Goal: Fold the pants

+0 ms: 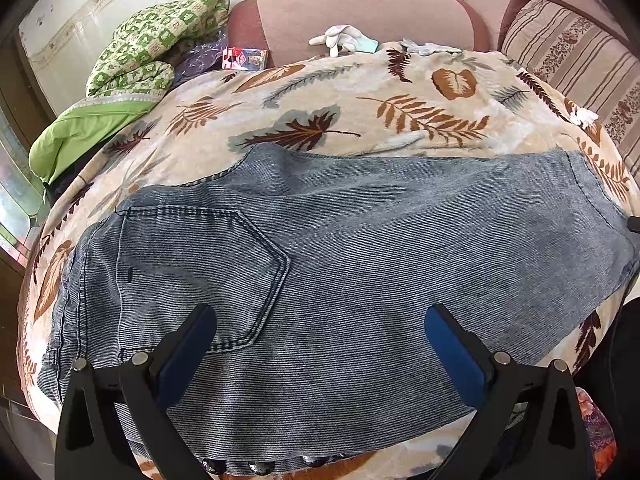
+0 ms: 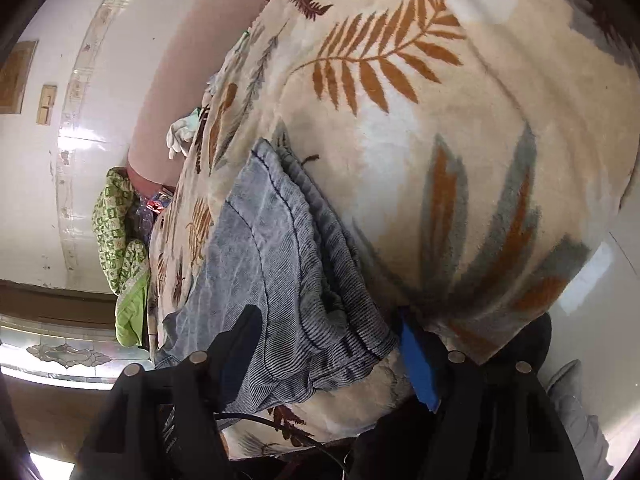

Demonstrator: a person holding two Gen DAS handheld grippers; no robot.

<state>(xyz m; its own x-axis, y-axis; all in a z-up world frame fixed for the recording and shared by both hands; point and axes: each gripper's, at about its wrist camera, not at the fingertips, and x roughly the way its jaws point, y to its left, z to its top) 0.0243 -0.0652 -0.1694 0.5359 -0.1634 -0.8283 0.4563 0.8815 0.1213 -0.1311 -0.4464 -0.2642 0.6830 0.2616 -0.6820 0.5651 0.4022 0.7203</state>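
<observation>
Blue-grey denim pants point(image 1: 340, 264) lie flat across a leaf-patterned blanket point(image 1: 360, 100), folded lengthwise, back pocket up at the left, leg hems at the right. My left gripper point(image 1: 320, 320) is open and empty, hovering above the middle of the pants. In the right wrist view the stacked leg hems point(image 2: 288, 280) lie between the fingers of my right gripper point(image 2: 328, 324). Its jaws stand open around the hem end, with one blue pad point(image 2: 418, 360) at the blanket side. No grip on the cloth shows.
A green patterned quilt point(image 1: 148, 56) lies at the back left. White gloves point(image 1: 340, 38) and a small box point(image 1: 244, 58) sit on the pink sofa back point(image 1: 360, 12). A striped cushion point(image 1: 580, 60) is at the right. A tiled wall point(image 2: 80, 140) stands beyond the blanket.
</observation>
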